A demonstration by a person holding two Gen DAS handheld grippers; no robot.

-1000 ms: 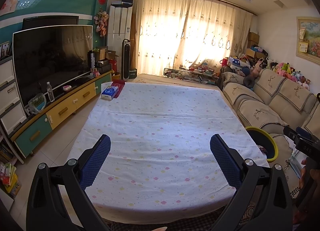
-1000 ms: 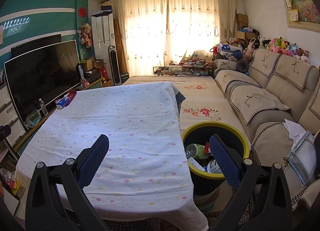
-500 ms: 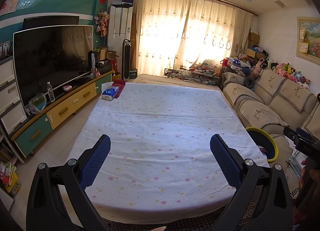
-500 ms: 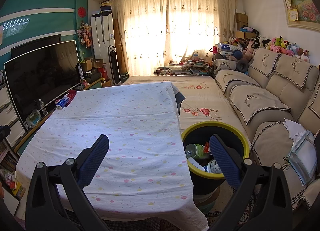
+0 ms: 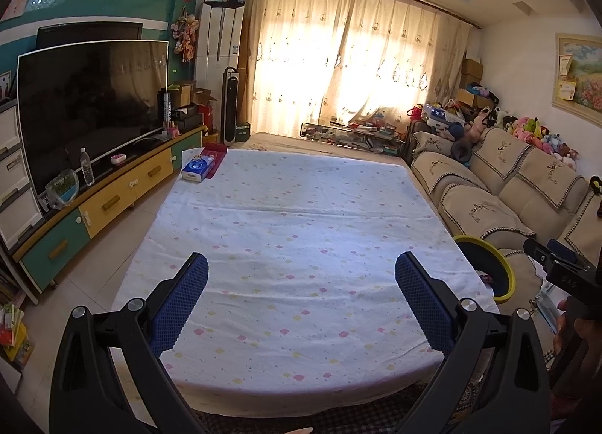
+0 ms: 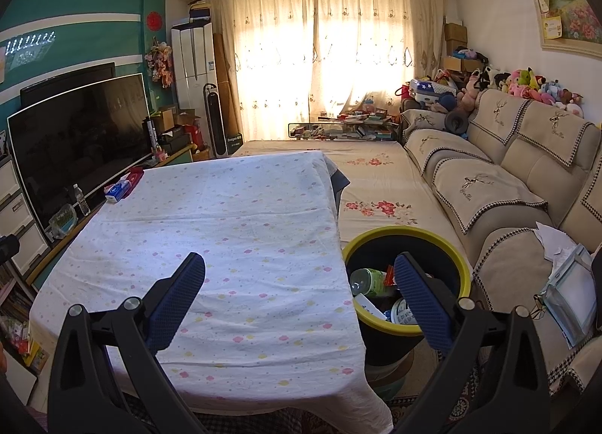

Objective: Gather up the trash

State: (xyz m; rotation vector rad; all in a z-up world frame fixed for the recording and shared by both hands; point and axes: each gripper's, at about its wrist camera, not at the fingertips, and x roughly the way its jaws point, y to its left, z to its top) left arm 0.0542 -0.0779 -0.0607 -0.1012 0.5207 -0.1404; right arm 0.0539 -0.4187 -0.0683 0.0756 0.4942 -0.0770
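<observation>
A black bin with a yellow rim (image 6: 408, 245) stands on the floor at the table's right side, between table and sofa. Inside it lie a green-labelled bottle (image 6: 367, 277), a white cup and other scraps. In the left wrist view only part of the bin (image 5: 489, 264) shows past the table's right edge. My right gripper (image 6: 299, 276) is open and holds nothing, its right finger in front of the bin. My left gripper (image 5: 301, 276) is open and empty above the near part of the table (image 5: 301, 215), which carries a dotted white cloth.
A blue tissue box (image 5: 198, 169) and a red tray sit at the table's far left corner. A TV (image 5: 90, 102) on a low cabinet runs along the left. A beige sofa (image 6: 508, 189) with papers and a pouch lies on the right. A hand grips the other tool (image 5: 568, 283).
</observation>
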